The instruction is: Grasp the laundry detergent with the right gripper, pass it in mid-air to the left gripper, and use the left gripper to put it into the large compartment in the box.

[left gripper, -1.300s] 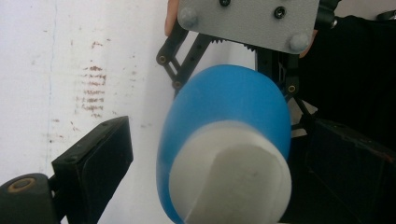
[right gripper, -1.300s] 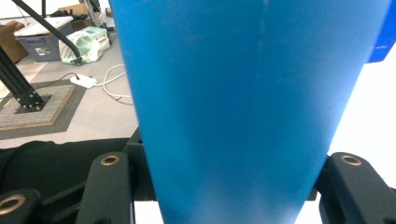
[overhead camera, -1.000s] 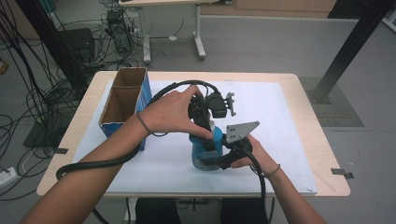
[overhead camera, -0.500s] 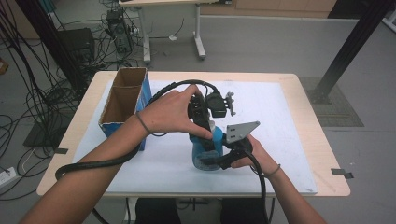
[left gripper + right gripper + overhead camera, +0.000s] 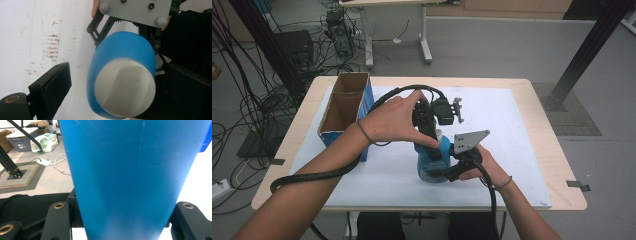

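A blue cup with a white inside stands upright near the middle of the white sheet. My right gripper comes in from the right and is shut on the cup's lower wall, one black jaw pressed on each side. My left gripper points down from above over the cup's mouth. Its jaws straddle the rim: the left one stands clear of the cup with sheet showing between, the right one sits close beside it. It is open.
An open cardboard box with a blue side stands at the sheet's left edge. The left gripper's thick black cable loops over the table's left front. Bare sheet lies to the right and behind the cup.
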{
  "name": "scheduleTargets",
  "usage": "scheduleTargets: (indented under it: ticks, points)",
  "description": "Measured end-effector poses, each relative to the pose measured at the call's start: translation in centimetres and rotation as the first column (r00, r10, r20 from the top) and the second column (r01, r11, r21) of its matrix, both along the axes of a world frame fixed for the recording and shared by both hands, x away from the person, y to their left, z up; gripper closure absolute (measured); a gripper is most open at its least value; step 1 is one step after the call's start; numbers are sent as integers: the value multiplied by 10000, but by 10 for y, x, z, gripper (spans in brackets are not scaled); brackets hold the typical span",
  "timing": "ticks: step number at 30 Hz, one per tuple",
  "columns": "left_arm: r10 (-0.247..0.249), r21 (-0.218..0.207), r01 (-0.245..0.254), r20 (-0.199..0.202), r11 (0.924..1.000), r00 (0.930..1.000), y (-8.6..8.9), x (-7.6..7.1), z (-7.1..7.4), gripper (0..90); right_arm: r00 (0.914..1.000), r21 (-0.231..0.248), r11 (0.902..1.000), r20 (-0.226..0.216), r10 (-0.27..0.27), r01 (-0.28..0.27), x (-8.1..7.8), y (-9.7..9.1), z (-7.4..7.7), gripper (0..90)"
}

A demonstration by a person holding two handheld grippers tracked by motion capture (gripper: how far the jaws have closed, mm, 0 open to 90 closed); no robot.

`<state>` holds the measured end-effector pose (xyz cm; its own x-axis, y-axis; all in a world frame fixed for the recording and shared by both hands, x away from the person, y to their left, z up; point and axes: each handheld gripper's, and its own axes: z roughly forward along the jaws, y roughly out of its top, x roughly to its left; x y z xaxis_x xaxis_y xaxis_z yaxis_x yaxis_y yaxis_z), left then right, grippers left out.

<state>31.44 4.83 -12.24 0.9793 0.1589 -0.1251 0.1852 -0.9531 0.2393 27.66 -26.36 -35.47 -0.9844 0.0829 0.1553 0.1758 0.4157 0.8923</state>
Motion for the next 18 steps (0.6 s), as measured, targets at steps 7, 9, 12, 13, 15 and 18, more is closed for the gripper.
scheduleTargets:
  ticks: [7, 9, 12, 13, 15, 18]
  points:
    - [-55, 100, 54, 23, 9999, 10000, -1, 0, 0, 82, 10000, 29, 10000, -17, -30, 30, 0, 0, -1, 420]
    - [-76, 100, 75, 52, 9999, 10000, -1, 0, 0, 82, 10000, 28, 10000, -24, -28, 28, 0, 0, -2, 420]
    - [-19, 112, 19, 21, 9999, 10000, -1, 0, -1, 81, 10000, 11, 10000, -16, -23, 23, 0, 0, -1, 420]
    - [-19, 112, 19, 21, 9999, 10000, -1, 0, -1, 81, 10000, 17, 10000, -22, 7, -7, 1, 0, -1, 420]
    - [-32, 129, 31, 31, 9999, 10000, -1, 0, -1, 81, 10000, 36, 10000, -26, -12, 12, 1, 0, -2, 420]
    - [-1, 120, 0, 39, 9999, 10000, -1, 0, -1, 81, 10000, 19, 10000, -22, 4, -4, 1, 0, -1, 420]
